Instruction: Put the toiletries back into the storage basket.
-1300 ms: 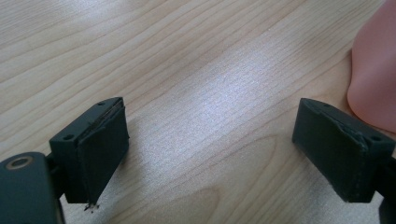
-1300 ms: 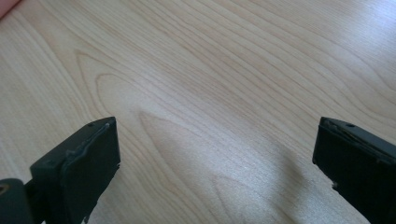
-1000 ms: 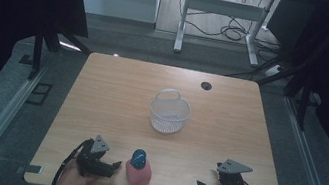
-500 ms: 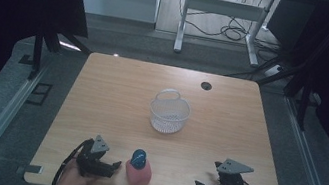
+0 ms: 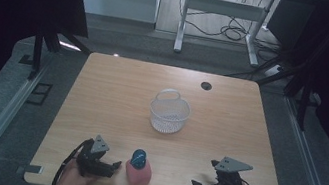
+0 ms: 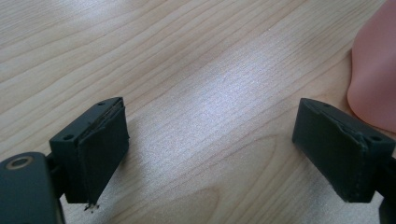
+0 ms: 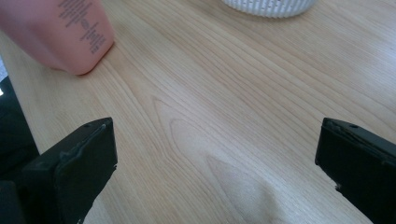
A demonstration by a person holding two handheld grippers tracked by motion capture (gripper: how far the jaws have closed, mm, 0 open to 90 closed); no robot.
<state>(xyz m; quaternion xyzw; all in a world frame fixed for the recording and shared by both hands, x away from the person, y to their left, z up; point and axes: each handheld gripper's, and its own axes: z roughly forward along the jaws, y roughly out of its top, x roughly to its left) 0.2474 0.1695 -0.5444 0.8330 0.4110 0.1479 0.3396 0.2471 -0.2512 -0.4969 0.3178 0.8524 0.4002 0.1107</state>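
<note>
A pink bottle [image 5: 138,173] with a blue cap [image 5: 138,157] stands near the table's front edge, between the two grippers. My left gripper [image 5: 115,165] rests on the wood just left of it, open and empty; the bottle's pink side [image 6: 376,74] shows past the right-hand jaw. My right gripper [image 5: 194,183] lies on the table right of the bottle, open and empty, pointing toward it. The bottle's base with small print [image 7: 60,32] appears at upper left in the right gripper view. A white mesh basket [image 5: 169,112] with a handle stands mid-table.
The wooden table [image 5: 115,99] has a black cable hole [image 5: 206,86] near its far right edge. The basket's lower rim [image 7: 268,5] sits at the top of the right gripper view. Dark curtains and a metal desk frame [image 5: 217,10] stand beyond the table.
</note>
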